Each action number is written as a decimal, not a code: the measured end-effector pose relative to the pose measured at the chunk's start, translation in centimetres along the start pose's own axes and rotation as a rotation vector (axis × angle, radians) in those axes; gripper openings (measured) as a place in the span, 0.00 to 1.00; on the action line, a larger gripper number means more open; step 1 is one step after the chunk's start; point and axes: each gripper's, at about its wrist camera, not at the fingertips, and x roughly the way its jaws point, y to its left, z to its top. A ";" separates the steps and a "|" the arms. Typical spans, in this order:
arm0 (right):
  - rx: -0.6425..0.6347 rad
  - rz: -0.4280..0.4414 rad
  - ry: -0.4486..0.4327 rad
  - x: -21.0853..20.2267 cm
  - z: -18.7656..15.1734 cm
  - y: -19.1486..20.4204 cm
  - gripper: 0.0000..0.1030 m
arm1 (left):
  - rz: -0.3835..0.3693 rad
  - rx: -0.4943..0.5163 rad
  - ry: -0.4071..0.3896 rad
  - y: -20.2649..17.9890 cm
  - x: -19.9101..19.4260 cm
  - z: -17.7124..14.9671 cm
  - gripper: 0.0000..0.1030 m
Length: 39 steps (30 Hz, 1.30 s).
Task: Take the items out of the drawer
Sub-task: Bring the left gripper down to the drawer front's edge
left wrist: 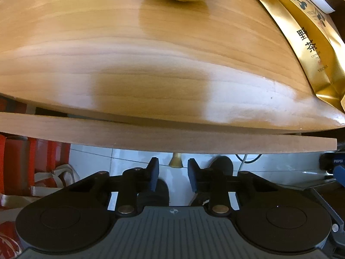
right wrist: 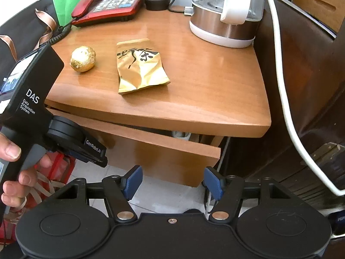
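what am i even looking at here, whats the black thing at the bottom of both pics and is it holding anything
Each picture comes from a camera mounted on a hand-held gripper, looking forward along its two blue-padded fingers. The left gripper sits low in front of the drawer front, aimed at its brass knob; its jaws are open and hold nothing. The right gripper is farther back, also open and empty. Its view shows a person's hand holding the left device. On the wooden nightstand lie a gold foil ball and a gold tea packet, with a red telephone and an electric kettle behind.
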 end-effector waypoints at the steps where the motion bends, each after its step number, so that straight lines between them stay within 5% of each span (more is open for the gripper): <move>1: -0.002 -0.001 0.000 0.0 0.1 0.0 0.59 | -0.007 -0.002 0.002 -0.1 0.0 0.1 0.27; 18: -0.040 0.015 0.001 0.4 0.7 -0.5 0.59 | 0.001 0.000 0.013 -0.1 -0.7 2.1 0.27; 23: -0.048 0.024 -0.001 0.5 0.9 -0.6 0.59 | 0.020 -0.006 0.032 0.4 -0.6 2.8 0.14; 39: -0.080 0.048 -0.008 0.5 1.5 -0.8 0.59 | 0.052 0.046 0.048 0.6 -2.0 4.4 0.13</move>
